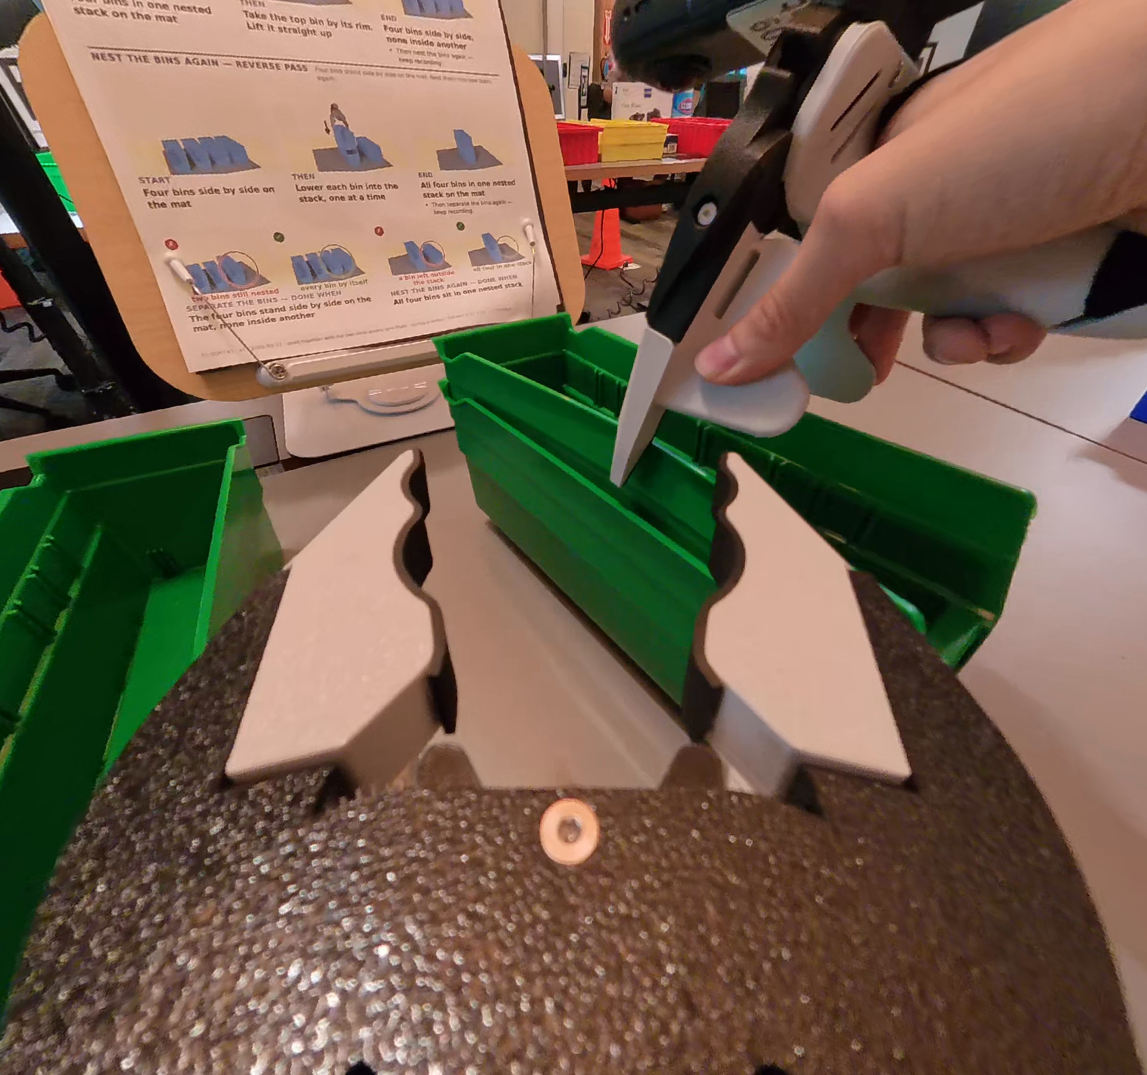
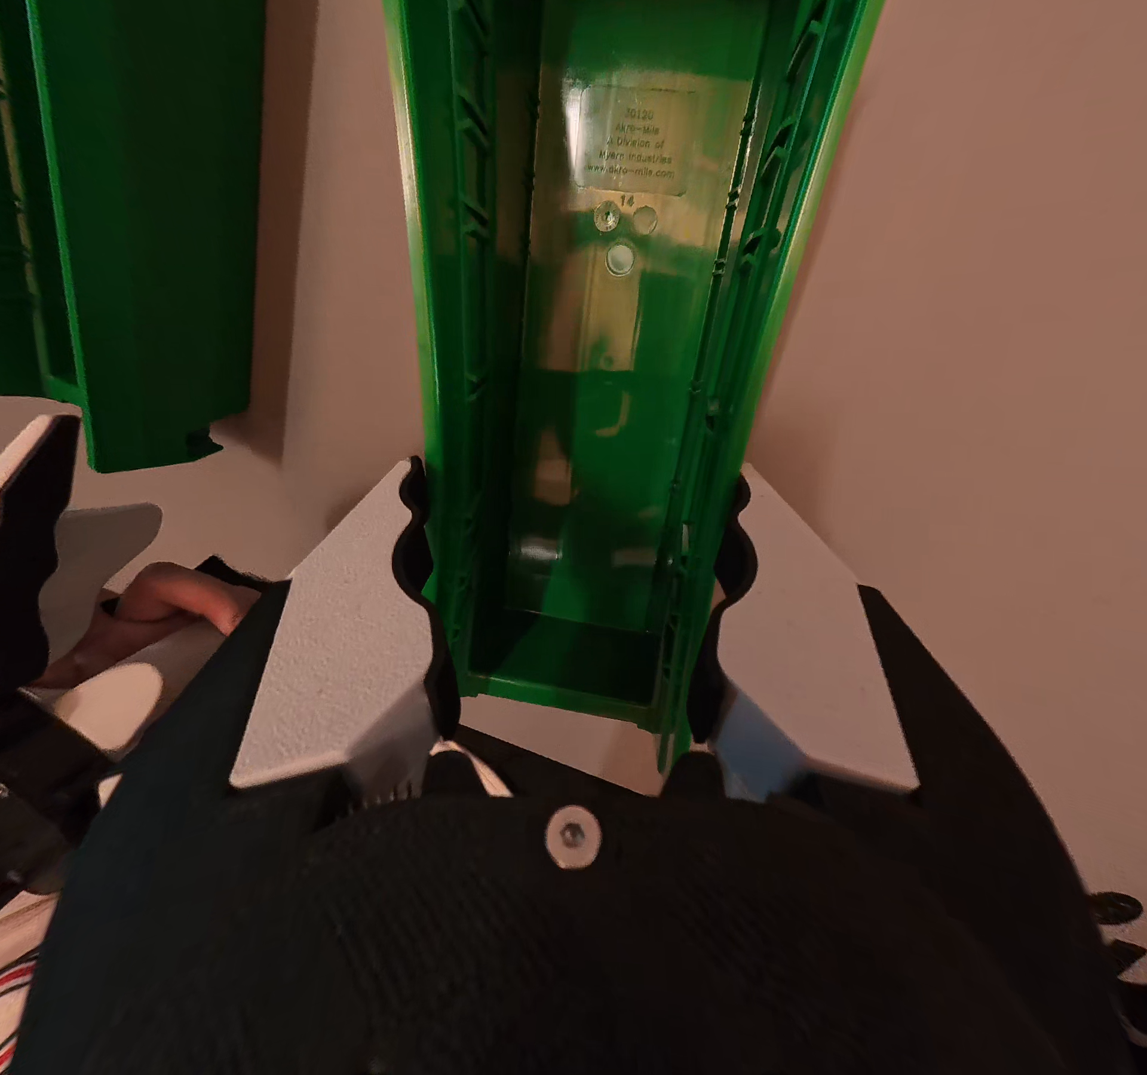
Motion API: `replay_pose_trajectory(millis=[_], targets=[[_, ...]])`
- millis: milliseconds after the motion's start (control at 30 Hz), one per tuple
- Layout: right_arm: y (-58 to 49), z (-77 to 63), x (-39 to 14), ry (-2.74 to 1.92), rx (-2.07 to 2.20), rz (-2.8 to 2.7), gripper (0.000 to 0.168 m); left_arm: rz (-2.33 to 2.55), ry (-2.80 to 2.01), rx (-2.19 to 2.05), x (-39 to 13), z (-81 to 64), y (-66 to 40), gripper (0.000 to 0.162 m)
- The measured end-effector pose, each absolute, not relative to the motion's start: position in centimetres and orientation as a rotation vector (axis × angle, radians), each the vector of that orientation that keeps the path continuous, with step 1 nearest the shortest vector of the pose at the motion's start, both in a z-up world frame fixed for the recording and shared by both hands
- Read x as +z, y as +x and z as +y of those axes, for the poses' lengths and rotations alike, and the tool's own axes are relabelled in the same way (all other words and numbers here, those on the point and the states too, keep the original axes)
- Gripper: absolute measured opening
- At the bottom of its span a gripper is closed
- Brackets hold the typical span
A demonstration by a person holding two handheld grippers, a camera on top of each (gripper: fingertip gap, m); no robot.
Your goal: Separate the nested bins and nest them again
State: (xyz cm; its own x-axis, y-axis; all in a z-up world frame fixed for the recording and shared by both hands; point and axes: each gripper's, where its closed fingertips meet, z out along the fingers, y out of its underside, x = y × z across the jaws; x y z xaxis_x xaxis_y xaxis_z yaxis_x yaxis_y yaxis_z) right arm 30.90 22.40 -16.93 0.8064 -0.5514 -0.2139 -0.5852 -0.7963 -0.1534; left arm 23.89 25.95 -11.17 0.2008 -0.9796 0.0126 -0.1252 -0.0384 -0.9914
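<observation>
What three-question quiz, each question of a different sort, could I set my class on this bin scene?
1. True or false: the left gripper is holding a bin.
2. The nested stack is which colour? A red, B green, C yellow.
3. Fill the gap: in the left wrist view, the lone bin stands to the ____ of the stack.

Key: 1 false, its jaws are open and empty; 2 B; 3 left.

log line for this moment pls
left claw open, empty | right claw open, straddling nested stack | lone bin set apart
</observation>
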Motion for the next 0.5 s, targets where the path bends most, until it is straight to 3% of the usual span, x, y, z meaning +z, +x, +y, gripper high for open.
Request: replay_pose_trajectory(millis=[500], targets=[[32.6,20.9,-18.2,-2.748,0.208,0.926,0.097,1.092,-1.388,-0.966,-11.4,26.0,24.1,0.089]])
